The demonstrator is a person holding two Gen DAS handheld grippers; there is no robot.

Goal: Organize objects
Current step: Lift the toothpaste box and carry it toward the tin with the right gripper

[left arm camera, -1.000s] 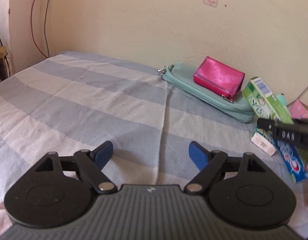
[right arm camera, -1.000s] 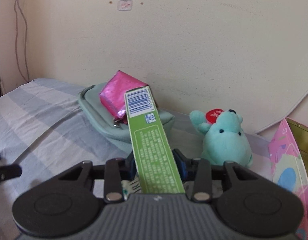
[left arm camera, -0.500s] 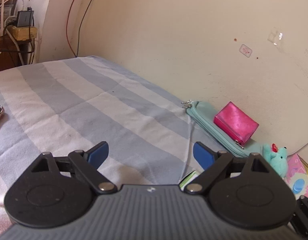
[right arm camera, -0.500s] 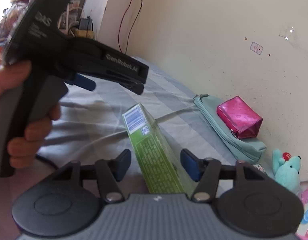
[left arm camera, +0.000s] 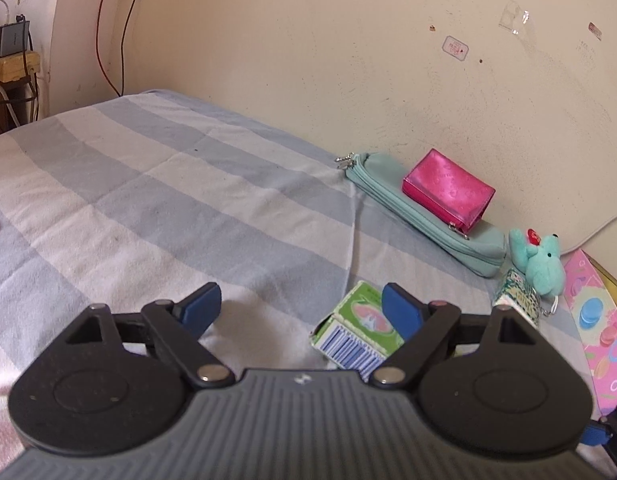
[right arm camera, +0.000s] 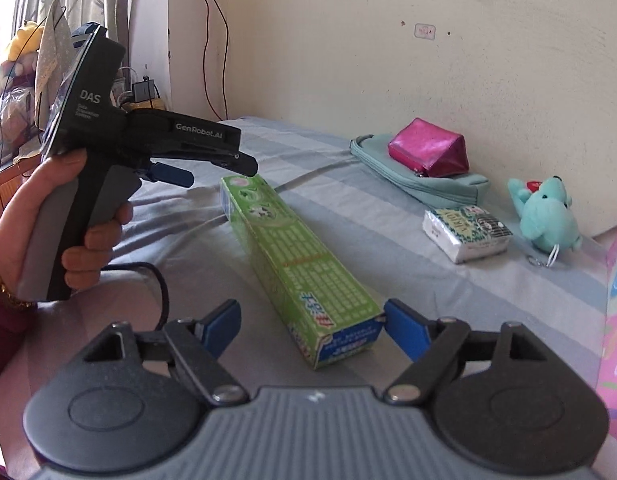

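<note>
My right gripper is opening, its jaws wide around the near end of the green box, which lies flat on the striped sheet; the right pad is at the box's corner, the left pad well clear, so nothing is gripped. My left gripper hangs over the box's far end, its jaws wide but closing, with only sheet between them and the box just inside its right pad. Ahead of both tools, by the wall, a pink purse rests on a teal pouch. To the right of these lie a tissue pack and a teal plush
</note>
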